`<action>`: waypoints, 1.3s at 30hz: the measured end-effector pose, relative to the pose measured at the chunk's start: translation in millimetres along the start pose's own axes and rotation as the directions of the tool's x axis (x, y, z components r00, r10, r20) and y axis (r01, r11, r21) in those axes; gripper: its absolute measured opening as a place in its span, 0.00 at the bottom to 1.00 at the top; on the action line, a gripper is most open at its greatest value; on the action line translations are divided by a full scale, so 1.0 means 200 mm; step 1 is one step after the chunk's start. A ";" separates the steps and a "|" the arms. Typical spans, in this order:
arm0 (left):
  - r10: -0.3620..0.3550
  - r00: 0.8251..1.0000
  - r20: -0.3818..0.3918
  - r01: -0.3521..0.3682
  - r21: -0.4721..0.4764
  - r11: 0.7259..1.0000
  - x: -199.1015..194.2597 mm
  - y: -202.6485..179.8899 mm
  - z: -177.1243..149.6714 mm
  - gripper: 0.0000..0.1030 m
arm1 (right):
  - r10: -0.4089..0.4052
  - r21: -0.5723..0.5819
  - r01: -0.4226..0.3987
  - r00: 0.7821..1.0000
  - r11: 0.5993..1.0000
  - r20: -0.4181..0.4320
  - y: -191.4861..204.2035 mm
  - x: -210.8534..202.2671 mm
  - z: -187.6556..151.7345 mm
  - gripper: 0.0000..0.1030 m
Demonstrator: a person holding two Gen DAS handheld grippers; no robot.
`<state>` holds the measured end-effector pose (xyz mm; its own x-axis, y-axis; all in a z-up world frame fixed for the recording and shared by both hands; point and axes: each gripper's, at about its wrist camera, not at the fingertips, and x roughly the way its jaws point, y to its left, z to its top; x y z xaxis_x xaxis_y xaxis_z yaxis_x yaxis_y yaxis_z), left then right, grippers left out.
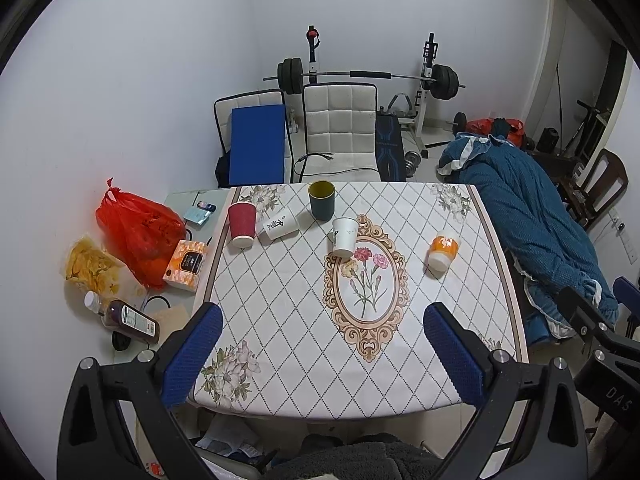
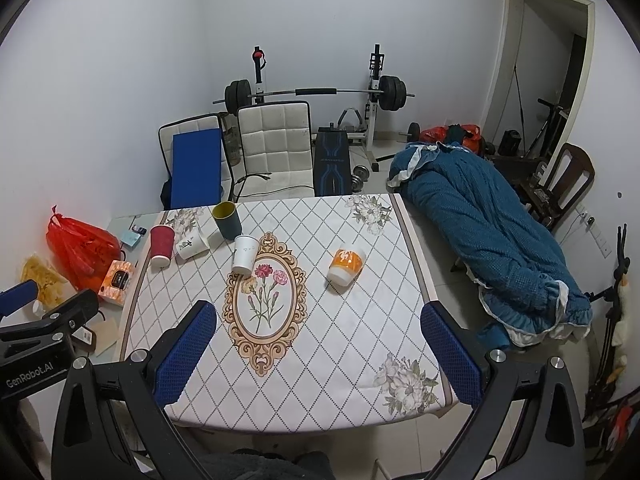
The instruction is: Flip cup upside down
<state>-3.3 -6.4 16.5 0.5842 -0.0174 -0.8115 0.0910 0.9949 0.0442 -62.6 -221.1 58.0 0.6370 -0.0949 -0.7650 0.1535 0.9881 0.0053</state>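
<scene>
Blue-padded fingers of the left gripper [image 1: 322,356] and the right gripper [image 2: 318,354] are spread wide with nothing between them, both hanging back over the near edge of the table [image 1: 460,360], apparently ready to reach. Well ahead of them, toward the far side, stands the dark cup [image 1: 321,200], mouth up, so it is the likely one to flip. The red cup [image 1: 241,225], white cup [image 1: 343,237] and orange cup [image 1: 443,250] already sit rim-down; another white cup [image 1: 281,223] lies on its side.
</scene>
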 end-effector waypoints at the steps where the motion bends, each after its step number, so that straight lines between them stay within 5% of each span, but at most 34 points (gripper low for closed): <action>1: 0.000 1.000 0.000 0.000 0.000 1.000 0.00 0.00 0.00 1.00 | 0.001 0.000 -0.001 1.000 1.000 0.000 0.00 0.00 0.00 1.00; 39: 0.005 1.000 0.025 -0.005 -0.001 1.000 -0.05 -0.02 0.08 1.00 | 0.016 0.020 -0.017 1.000 1.000 0.008 0.02 -0.01 0.06 1.00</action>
<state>2.8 -11.7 34.4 0.6048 -0.0152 -0.7962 0.0875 0.9950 0.0475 -53.8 -218.6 68.2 0.6456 -0.0797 -0.7595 0.1582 0.9869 0.0309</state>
